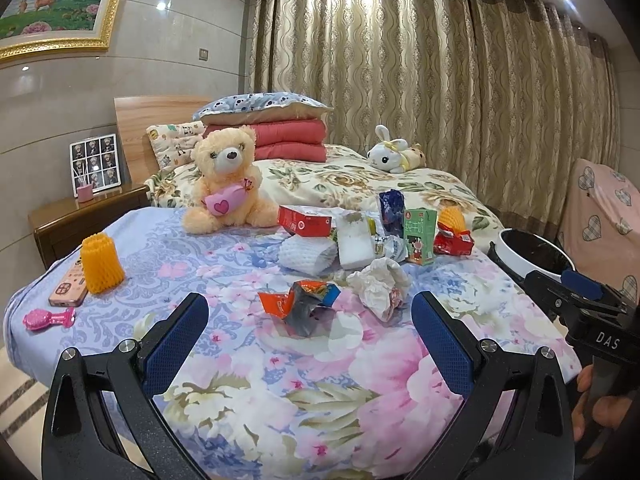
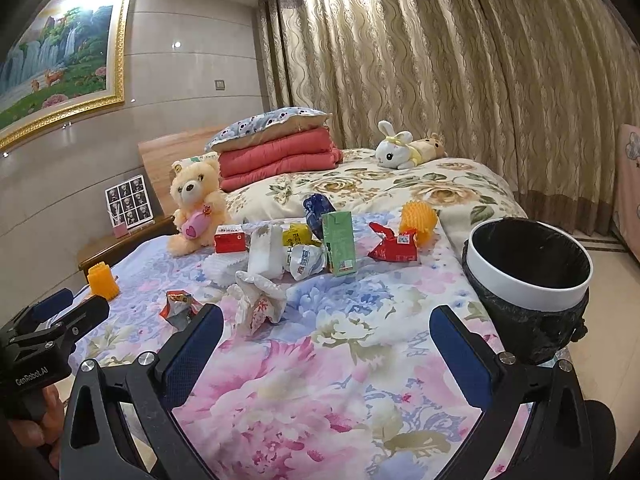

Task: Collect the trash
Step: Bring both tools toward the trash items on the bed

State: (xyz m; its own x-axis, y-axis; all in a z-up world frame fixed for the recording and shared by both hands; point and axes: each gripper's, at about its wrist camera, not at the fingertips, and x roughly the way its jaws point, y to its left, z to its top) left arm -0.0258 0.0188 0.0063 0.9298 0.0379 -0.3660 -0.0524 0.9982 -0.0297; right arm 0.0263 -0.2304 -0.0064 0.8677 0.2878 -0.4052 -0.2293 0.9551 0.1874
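Bedroom clutter covers the floral bed (image 1: 280,380); wrappers (image 1: 300,304), tissue (image 1: 380,284) and cartons (image 1: 418,236) remain uncollected. Both hand-held grippers, left (image 1: 310,344) and right (image 2: 326,354), hover released near the bin (image 2: 528,264).

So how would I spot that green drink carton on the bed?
Start at the flowery bedspread and find the litter heap in its middle. The green carton stands upright on the heap's bin-side edge, beside a red wrapper. It is the only tall green box there.

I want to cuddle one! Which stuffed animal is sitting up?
The peach teddy bear hugging a pink heart sits upright near the trash. The white bunny lies flat, farther back by the curtains.
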